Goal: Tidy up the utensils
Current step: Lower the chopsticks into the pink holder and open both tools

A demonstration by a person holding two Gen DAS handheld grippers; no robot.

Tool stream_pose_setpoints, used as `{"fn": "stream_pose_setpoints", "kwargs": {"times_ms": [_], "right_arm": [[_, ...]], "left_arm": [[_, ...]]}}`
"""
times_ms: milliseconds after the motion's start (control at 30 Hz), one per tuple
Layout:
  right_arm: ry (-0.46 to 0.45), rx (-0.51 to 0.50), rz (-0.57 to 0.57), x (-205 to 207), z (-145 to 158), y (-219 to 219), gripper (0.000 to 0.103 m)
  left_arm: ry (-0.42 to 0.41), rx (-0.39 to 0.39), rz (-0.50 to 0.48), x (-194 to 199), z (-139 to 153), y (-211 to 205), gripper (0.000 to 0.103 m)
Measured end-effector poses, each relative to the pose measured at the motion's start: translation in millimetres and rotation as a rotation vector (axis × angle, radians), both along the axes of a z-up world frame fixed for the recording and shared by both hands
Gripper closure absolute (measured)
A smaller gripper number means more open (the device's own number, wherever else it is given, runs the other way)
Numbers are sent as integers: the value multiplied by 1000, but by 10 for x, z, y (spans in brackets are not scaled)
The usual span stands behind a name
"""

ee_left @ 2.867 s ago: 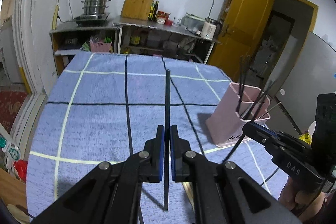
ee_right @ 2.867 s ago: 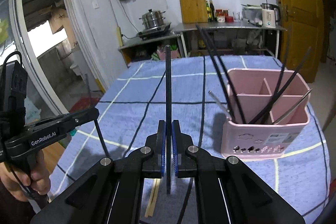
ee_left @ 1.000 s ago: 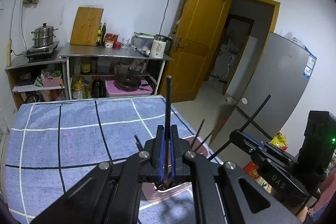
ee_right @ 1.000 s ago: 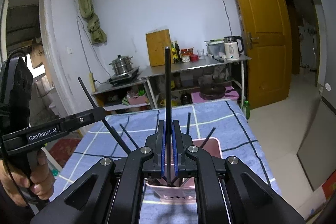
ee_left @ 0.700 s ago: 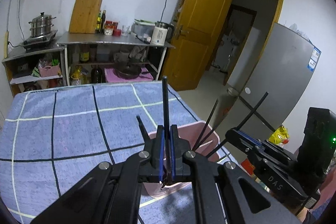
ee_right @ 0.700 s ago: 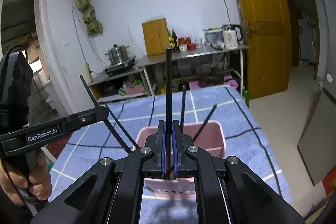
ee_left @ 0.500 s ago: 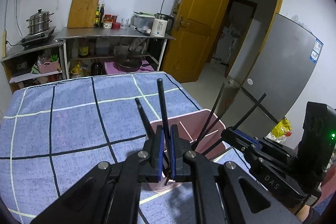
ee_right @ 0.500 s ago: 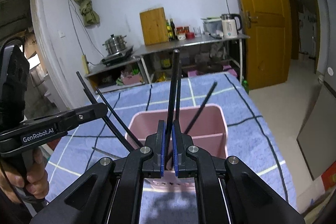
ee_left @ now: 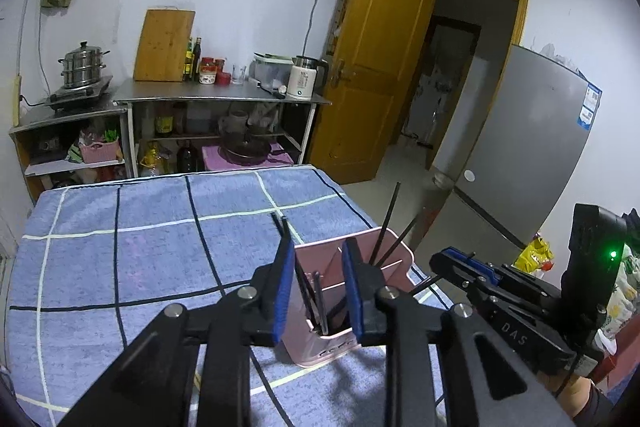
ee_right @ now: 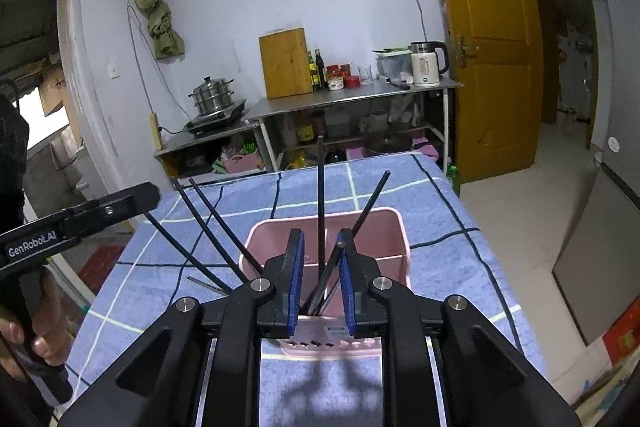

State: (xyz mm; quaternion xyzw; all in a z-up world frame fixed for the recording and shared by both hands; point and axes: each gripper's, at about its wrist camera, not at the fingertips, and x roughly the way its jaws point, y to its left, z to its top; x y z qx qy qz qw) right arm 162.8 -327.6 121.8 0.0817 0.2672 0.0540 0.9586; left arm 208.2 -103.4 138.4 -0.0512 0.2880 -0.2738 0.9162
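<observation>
right wrist view: left tool (ee_right: 152,197) marked "genrobot.ai", right tool (ee_right: 320,279) parted over pink holder (ee_right: 394,227).

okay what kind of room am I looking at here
Most likely a home kitchen. A steamer pot sits on a small cooktop, a kettle and wooden cutting board stand on a metal counter, and a fridge stands by the door.
</observation>
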Motion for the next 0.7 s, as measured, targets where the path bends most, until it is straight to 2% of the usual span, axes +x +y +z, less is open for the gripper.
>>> {"fn": "stream_pose_setpoints", "kwargs": {"times_ms": [233, 367, 533, 700], "right_arm": [[-44, -1, -31, -250, 137, -52, 85], [-69, 3, -35, -419, 193, -56, 82], [-76, 13, -17, -542, 216, 6, 81], [-59, 17, 57, -647, 93, 251, 81]], "left_arm": [[-30, -9, 48, -178, 69, 288, 77], [-33, 2, 85, -277, 13, 473, 77], [-8, 16, 126, -365, -160, 644, 77], [49, 17, 163, -411, -453, 779, 77]]}}
